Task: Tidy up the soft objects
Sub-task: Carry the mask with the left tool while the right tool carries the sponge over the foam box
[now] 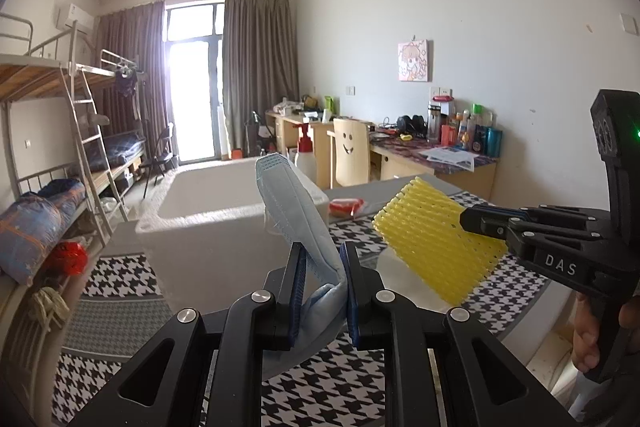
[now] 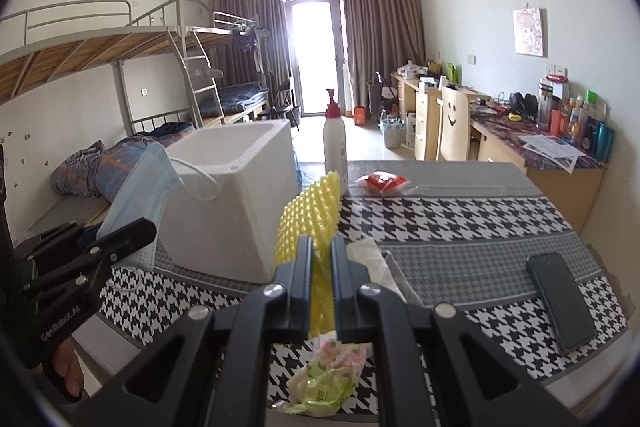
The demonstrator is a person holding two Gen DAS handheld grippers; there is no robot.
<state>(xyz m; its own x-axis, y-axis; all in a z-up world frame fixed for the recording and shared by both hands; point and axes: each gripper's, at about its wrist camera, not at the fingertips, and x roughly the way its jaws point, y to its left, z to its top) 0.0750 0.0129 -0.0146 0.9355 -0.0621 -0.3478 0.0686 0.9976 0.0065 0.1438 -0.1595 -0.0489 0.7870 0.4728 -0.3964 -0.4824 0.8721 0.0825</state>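
My left gripper [image 1: 323, 259] is shut on a light blue face mask [image 1: 294, 211], which stands up from the jaws in front of the white foam box [image 1: 212, 223]. In the right wrist view the mask [image 2: 136, 195] hangs left of the foam box [image 2: 240, 195], with its ear loop over the box side. My right gripper [image 2: 321, 251] is shut on a yellow foam fruit net [image 2: 308, 219], held above the houndstooth table [image 2: 460, 227]. In the left wrist view the net [image 1: 436, 247] sticks out from the right gripper [image 1: 466, 219] on the right.
A white pump bottle with a red top [image 2: 335, 143] and a red snack packet [image 2: 382, 183] stand behind the box. A dark phone [image 2: 560, 299] lies at the right. A green-pink wrapper [image 2: 328, 375] and white tissue [image 2: 372, 259] lie below my right gripper.
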